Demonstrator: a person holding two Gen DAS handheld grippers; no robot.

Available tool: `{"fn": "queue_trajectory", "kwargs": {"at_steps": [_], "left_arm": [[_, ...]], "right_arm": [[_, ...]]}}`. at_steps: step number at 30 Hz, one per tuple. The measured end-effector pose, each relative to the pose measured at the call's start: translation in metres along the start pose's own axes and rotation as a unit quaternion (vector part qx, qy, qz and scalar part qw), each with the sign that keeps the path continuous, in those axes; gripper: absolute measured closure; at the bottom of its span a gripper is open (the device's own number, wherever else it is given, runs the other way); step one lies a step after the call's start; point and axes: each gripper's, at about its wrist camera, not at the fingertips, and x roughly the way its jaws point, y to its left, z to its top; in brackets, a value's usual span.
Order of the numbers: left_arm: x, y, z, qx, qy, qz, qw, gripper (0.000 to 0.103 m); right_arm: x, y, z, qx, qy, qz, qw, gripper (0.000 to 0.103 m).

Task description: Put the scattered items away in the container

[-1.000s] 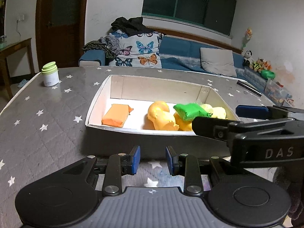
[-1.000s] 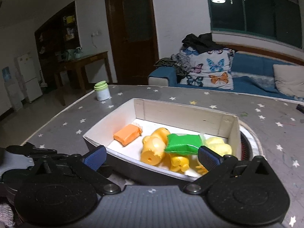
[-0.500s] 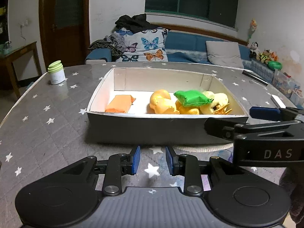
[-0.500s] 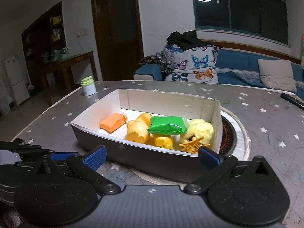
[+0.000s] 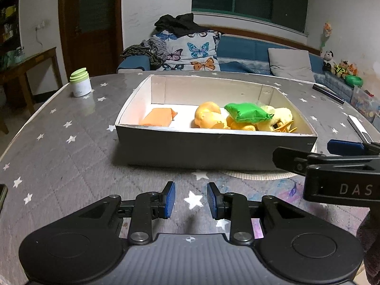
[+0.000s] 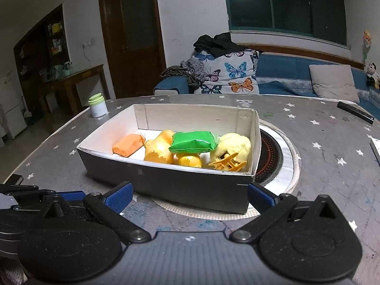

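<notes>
A grey cardboard box (image 5: pixel 213 149) with white inner walls stands on the table; it also shows in the right wrist view (image 6: pixel 166 185). Inside lie an orange packet (image 5: pixel 158 116), yellow toys (image 5: pixel 209 118), a green packet (image 5: pixel 245 112) on top of them, and a small orange plane (image 6: pixel 226 162). My left gripper (image 5: pixel 191 201) is empty, its blue pads a narrow gap apart, low over the table in front of the box. My right gripper (image 6: pixel 188 196) is wide open and empty in front of the box. It shows at the right of the left wrist view (image 5: pixel 332 163).
A white jar with a green lid (image 5: pixel 80 83) stands at the table's far left. A round hob with a white mat (image 6: pixel 277 152) lies under the box's right end. A black remote (image 6: pixel 355 111) lies at the far right. A sofa stands behind the table.
Both grippers have drawn back from the box toward the table's near edge and dropped lower. The box looks smaller and farther. Neither gripper's opening has changed.
</notes>
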Motion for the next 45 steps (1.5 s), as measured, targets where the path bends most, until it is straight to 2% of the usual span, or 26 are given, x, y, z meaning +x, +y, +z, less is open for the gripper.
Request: {"fn": "queue_trajectory", "kwargs": {"at_steps": [8,14,45], "left_arm": [[-0.002,0.000,-0.004,-0.007,0.000,0.009,0.9999,0.071],[-0.004,0.002,-0.007,-0.009,-0.004,0.014,0.9998,0.071],[0.009,0.000,-0.015,-0.002,0.011,0.033,0.9994,0.071]], "right_arm": [[-0.003,-0.001,-0.006,0.006,0.000,-0.002,1.000,0.000],[-0.002,0.002,-0.011,-0.004,0.000,-0.022,1.000,0.000],[0.011,0.007,-0.019,-0.014,0.019,-0.021,1.000,0.000]]}}
